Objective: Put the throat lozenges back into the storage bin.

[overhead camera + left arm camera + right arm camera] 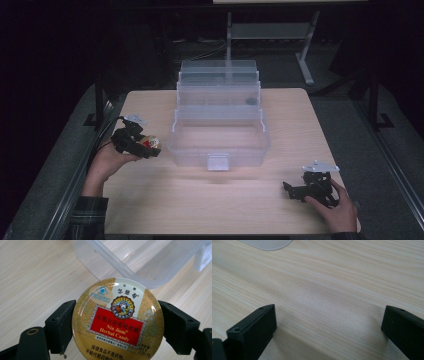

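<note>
A round gold candy tin (117,320) with a red label reading "Nin Jiom Herbal Candy" sits between the two black jaws of my left gripper (117,325), which is shut on its sides. In the high view that left gripper (145,146) hovers at the table's left, just left of a clear plastic tiered box (219,125), with the tin (151,143) at its tip. My right gripper (295,190) rests low at the table's front right, jaws wide apart over bare wood (324,302) with nothing between them.
The clear box stands open in the table's middle, its trays stepped up toward the back and a latch (218,162) at its front; one rim (120,267) lies just beyond the tin. A metal stand (305,55) rises behind the wooden table (200,200).
</note>
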